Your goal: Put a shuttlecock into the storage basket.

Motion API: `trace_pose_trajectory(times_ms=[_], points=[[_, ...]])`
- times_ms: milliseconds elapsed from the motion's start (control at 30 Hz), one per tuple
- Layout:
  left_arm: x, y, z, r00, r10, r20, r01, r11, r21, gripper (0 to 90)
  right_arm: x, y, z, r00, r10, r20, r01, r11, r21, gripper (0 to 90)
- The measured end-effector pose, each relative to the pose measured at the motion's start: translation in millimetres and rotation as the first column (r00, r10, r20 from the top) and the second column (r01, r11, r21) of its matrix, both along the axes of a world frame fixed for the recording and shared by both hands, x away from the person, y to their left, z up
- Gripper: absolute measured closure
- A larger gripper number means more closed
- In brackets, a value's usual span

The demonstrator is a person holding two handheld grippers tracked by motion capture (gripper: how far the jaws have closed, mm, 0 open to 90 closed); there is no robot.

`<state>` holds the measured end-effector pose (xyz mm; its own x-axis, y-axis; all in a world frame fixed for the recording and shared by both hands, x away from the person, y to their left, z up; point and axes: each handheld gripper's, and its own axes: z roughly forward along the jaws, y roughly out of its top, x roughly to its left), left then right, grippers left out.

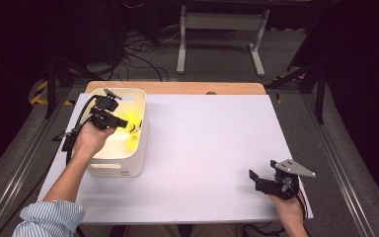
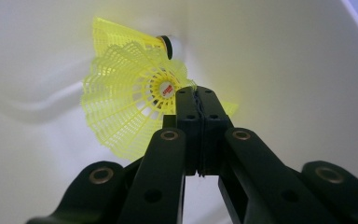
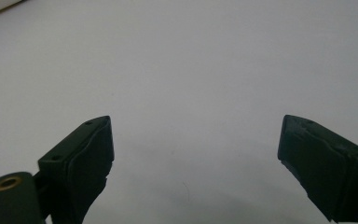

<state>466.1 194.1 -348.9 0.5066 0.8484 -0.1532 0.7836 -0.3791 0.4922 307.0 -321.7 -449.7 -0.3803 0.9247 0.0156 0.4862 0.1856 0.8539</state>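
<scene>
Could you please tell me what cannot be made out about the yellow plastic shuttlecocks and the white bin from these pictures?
- How many yellow plastic shuttlecocks lie in the white plastic bin: high view, the left gripper and hand cover part of the inside.
- Whether the shut left gripper pinches a skirt edge: left gripper view, its own pads hide the contact.
- The print on the shuttlecock's cork: too small.
- The bin's floor: cut off in the left gripper view.
</scene>
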Motion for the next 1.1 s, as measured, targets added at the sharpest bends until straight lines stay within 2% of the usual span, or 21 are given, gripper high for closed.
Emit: trace_pose_trajectory(times_ms=[400, 467, 500, 533, 567, 633, 833, 1100], points=[[-0.5, -1.0, -1.7, 1.0, 0.003, -0.006, -0.003, 0.9999, 0.016, 86.6, 0.3, 0.1, -0.2, 1.0, 0.003, -0.001, -0.003, 1.0, -0.002, 11.3], [-0.4, -1.5, -2.2, 0.9999, 0.009, -0.014, -0.008, 0.9998, 0.017, 80.6, 0.3, 0.1, -0.3, 1.0, 0.003, -0.005, -0.003, 1.0, -0.001, 11.3], [0.3, -1.6, -3.1, 0.9998, 0.013, -0.016, -0.012, 0.9997, 0.022, 80.6, 0.3, 0.1, -0.3, 1.0, 0.003, -0.005, -0.003, 1.0, -0.001, 11.3], [0.1, -2.3, -3.3, 0.9997, 0.019, -0.018, -0.019, 0.9996, 0.023, 74.1, 0.5, 0.2, -0.4, 1.0, 0.002, -0.005, -0.002, 1.0, -0.005, 11.3], [-0.1, -2.6, -2.7, 0.9998, 0.021, -0.005, -0.021, 0.9991, 0.036, 71.8, 0.5, 0.2, -0.4, 1.0, 0.002, -0.005, -0.002, 1.0, -0.004, 11.3], [-0.7, -3.6, -2.2, 0.9995, 0.03, -0.01, -0.029, 0.9991, 0.03, 66.6, 0.5, 0.2, -0.4, 1.0, 0.003, -0.004, -0.003, 1.0, -0.005, 11.3], [-2.2, -4.4, -0.2, 0.999, 0.043, 0.011, -0.043, 0.9983, 0.038, 50.5, 0.5, 0.2, -0.4, 1.0, 0.003, -0.005, -0.003, 1.0, -0.005, 11.3], [-8.0, -2.6, 6.9, 0.9965, 0.057, 0.061, -0.059, 0.998, 0.024, 40.8, 0.6, 0.5, -0.5, 1.0, 0.003, -0.005, -0.003, 1.0, -0.006, 11.3]])
